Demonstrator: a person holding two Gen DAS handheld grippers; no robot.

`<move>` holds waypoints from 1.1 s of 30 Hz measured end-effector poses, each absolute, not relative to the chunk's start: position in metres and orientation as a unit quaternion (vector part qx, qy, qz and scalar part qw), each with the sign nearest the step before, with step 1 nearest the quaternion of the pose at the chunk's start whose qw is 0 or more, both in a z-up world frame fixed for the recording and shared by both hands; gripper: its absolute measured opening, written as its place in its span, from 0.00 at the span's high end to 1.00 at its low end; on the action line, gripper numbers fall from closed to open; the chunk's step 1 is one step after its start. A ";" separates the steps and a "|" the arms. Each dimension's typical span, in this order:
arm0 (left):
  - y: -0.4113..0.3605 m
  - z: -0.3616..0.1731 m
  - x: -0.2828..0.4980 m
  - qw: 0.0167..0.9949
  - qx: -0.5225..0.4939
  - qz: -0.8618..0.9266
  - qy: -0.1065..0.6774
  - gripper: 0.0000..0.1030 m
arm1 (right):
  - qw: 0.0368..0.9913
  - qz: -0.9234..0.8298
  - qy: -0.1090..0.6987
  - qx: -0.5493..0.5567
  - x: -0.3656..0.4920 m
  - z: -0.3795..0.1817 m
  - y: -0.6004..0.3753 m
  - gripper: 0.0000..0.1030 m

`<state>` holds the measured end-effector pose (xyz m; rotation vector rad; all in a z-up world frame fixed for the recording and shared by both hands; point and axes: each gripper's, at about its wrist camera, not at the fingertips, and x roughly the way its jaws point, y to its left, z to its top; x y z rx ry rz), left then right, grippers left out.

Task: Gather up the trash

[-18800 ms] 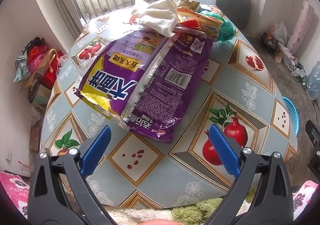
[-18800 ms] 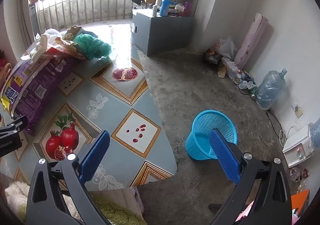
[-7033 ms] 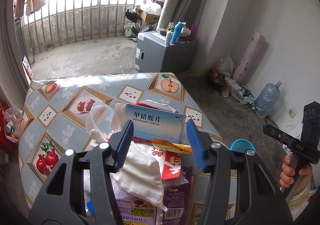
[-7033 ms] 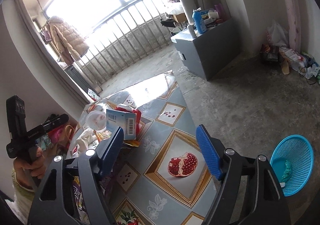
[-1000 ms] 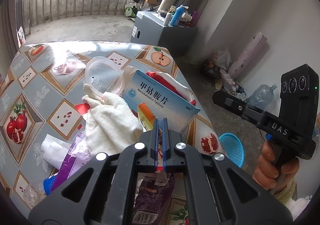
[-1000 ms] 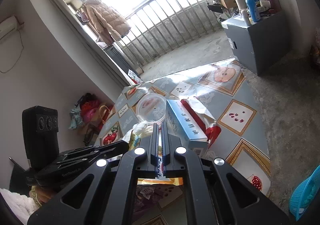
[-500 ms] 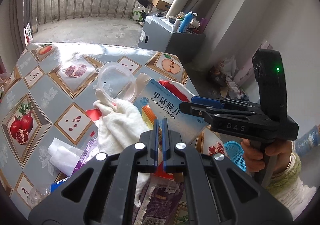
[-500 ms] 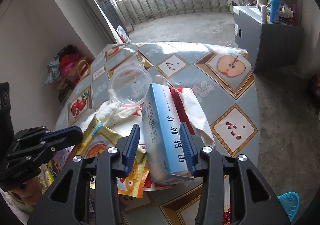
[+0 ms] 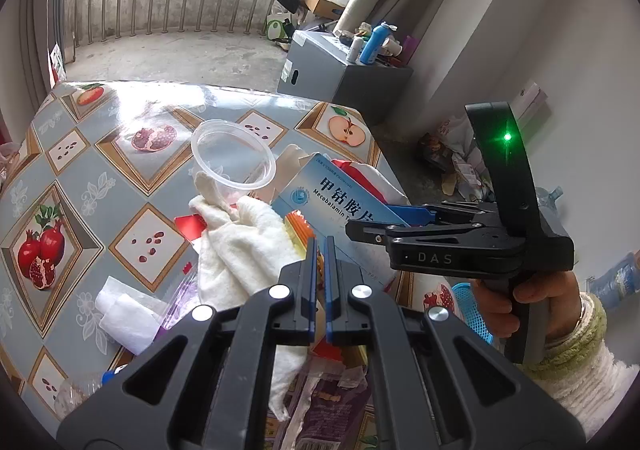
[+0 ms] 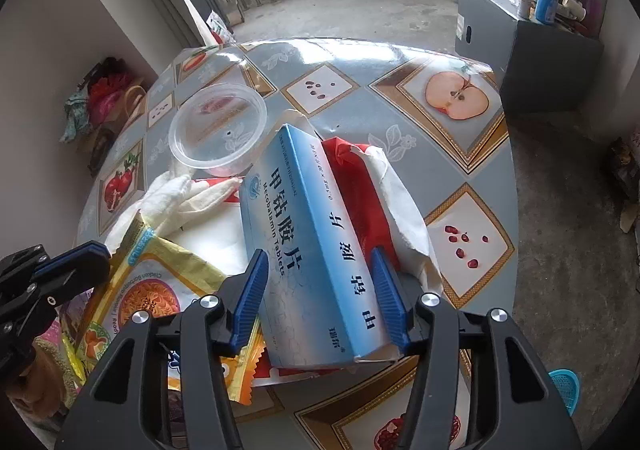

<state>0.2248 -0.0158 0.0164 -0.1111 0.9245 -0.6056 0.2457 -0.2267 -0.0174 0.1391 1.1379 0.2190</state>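
Observation:
A pile of trash lies on the fruit-patterned table (image 10: 400, 61). On top is a blue medicine box (image 10: 304, 230) (image 9: 340, 197). My right gripper (image 10: 320, 290) (image 9: 380, 217) straddles the box's near end, its jaws opening and one blue pad on each side. My left gripper (image 9: 319, 250) (image 10: 80, 262) is shut on the edge of a yellow-orange snack packet (image 10: 160, 290) (image 9: 298, 223). Beside it lie a white cloth (image 9: 240, 242), a clear plastic tub (image 10: 218, 129) and a red-and-white wrapper (image 10: 360, 185).
A blue basket (image 10: 564, 386) (image 9: 468, 306) stands on the floor past the table's near right edge. A grey cabinet (image 10: 540, 49) with bottles stands at the back right. A tissue (image 9: 124, 314) and a purple bag (image 9: 336, 410) lie near me. A person's hand (image 9: 536, 298) holds the right gripper.
My right gripper, shut a second ago, has opened, tipped downward and come over the blue box, which now sits between its pads. The left gripper has stayed shut and hardly moved.

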 end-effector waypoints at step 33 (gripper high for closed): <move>-0.006 0.007 0.224 0.850 -0.073 -0.287 0.435 0.99 | 0.837 0.080 0.537 -0.074 0.240 -0.026 -0.189 0.34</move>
